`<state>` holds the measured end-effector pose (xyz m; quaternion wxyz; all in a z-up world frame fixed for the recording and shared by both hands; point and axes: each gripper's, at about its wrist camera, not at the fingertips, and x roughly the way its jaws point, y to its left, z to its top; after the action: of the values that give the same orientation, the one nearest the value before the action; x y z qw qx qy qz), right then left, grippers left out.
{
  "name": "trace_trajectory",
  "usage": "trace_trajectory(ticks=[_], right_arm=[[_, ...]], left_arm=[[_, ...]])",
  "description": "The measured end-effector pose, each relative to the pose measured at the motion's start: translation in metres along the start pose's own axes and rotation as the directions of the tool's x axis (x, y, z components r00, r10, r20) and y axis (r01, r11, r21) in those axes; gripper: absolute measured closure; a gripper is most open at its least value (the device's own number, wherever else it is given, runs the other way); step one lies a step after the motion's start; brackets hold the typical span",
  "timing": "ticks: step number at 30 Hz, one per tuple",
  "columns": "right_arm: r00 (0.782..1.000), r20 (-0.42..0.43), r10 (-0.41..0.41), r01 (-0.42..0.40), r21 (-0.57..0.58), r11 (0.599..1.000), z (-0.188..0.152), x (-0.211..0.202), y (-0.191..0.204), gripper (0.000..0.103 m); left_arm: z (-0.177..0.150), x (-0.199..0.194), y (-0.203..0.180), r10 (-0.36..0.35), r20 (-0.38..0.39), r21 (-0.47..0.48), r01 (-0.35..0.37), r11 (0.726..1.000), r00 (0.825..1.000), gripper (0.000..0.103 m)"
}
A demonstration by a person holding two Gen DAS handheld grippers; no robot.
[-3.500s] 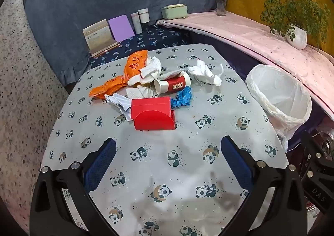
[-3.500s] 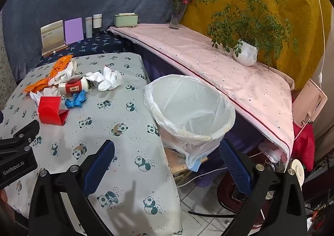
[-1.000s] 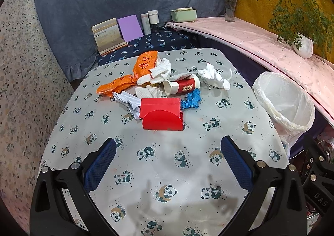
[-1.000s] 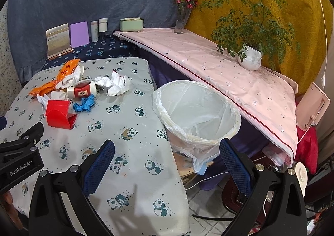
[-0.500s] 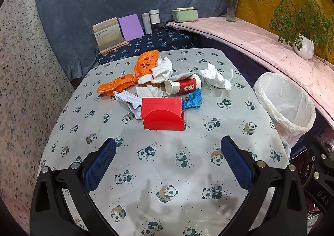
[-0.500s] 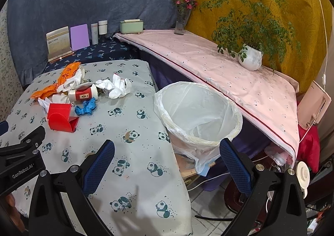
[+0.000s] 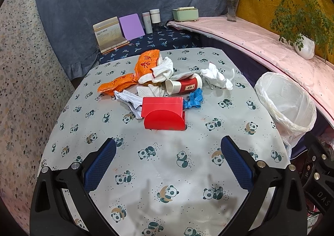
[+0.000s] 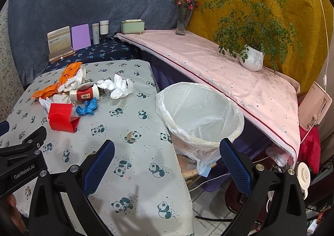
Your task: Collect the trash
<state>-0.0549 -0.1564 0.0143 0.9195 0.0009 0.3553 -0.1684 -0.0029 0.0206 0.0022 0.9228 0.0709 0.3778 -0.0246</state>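
Hovering wide open and empty, the left gripper marked "GenRobot.AI" and right gripper face a red paper cup and lined bin.

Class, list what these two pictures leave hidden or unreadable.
- Bottom of the bin: both views, hidden by its own rim and white liner.
- Inside the red box: left view, closed front faces us.
- Print on the paper cup: both views, too small.
- Under the orange bag: covered.
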Motion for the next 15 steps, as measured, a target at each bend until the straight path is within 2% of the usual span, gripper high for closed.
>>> trace_trajectory(ticks=[15], right_arm=[[1.000, 0.009, -0.007, 0.007, 0.011, 1.000, 0.0025, 0.0023, -0.0017, 0.007]], left_arm=[[-0.0001, 0.0020, 0.0013, 0.003, 0.001, 0.000, -0.003, 1.000, 1.000, 0.007]])
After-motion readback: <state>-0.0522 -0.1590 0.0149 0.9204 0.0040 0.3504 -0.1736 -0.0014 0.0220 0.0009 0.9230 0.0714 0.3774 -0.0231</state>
